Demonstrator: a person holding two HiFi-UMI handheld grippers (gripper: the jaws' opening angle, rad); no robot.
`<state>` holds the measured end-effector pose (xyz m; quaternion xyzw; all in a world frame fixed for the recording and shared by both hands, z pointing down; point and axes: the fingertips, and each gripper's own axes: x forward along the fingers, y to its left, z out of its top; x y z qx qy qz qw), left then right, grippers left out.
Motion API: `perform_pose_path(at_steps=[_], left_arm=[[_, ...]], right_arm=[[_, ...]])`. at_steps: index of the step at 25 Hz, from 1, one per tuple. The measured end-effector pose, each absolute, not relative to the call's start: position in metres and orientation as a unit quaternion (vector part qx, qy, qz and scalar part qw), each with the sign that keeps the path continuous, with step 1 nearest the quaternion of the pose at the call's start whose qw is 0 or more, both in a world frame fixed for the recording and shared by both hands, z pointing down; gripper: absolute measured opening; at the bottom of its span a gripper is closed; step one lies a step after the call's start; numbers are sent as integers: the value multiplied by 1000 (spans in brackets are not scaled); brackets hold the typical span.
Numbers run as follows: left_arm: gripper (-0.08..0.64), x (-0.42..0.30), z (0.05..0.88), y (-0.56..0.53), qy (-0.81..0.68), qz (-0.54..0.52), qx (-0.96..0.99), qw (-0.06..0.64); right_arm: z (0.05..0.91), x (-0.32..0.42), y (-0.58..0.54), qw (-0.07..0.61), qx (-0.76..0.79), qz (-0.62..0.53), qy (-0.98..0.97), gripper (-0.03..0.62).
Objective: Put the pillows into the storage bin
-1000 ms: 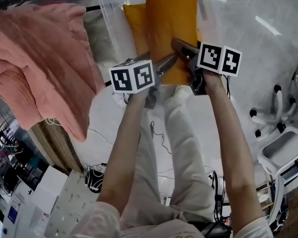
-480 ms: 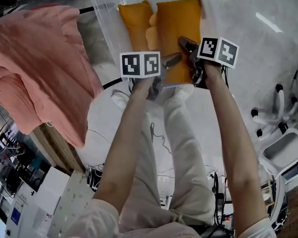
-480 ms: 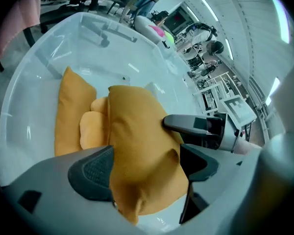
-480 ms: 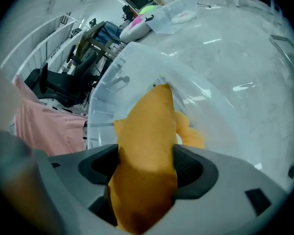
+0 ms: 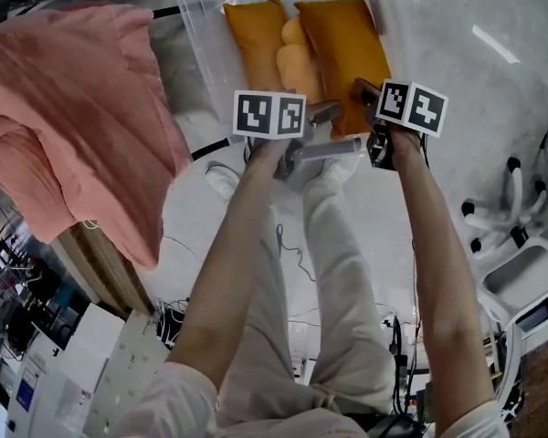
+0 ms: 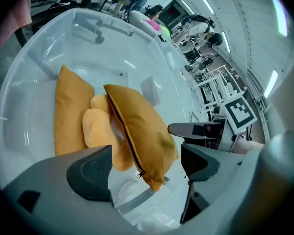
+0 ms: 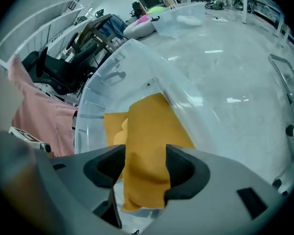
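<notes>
Got the right tongs (image 7: 144, 168) pinching the near end of one orange pillow (image 7: 147, 126), just been squeezing in, fabric filling the gap pad to pad. Got the left tongs (image 6: 147, 166) spread wide, just been opening, gripping nothing, with that pillow's zipper (image 6: 124, 131) showing past the gap.

Can't see the pinched end in the head view, tucked behind the right tongs. Hard to trace the walls of the clear storage bin (image 5: 196, 44), cut off at the top edge there. Black-and-white square patterns on the marker cubes (image 5: 269, 114).

Sitting in the bin: held pillow on edge, long axis running near to far, near end slanting right. Second orange pillow (image 5: 254, 48) alongside on the left, paler cushion (image 5: 297, 62) wedged between. Pink fabric (image 5: 73, 126) heaped outside on the left.
</notes>
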<state>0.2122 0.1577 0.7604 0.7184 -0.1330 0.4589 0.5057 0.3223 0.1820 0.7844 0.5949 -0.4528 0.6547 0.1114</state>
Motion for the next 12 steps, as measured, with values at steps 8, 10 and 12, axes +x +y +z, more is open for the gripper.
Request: perform_pose_path(at_steps=[8,10,12], left_arm=[[372,209,716,127,-174,391,782,454],[345,207,701,117,-185,375,796,438],[308,202,685,110,-192,362,805,430]], right_arm=[[754,315,165,111,605,622,-485,259],[739,311,156,96,608,613,-495,222],[724,304,151,83,610,609,-500,161]])
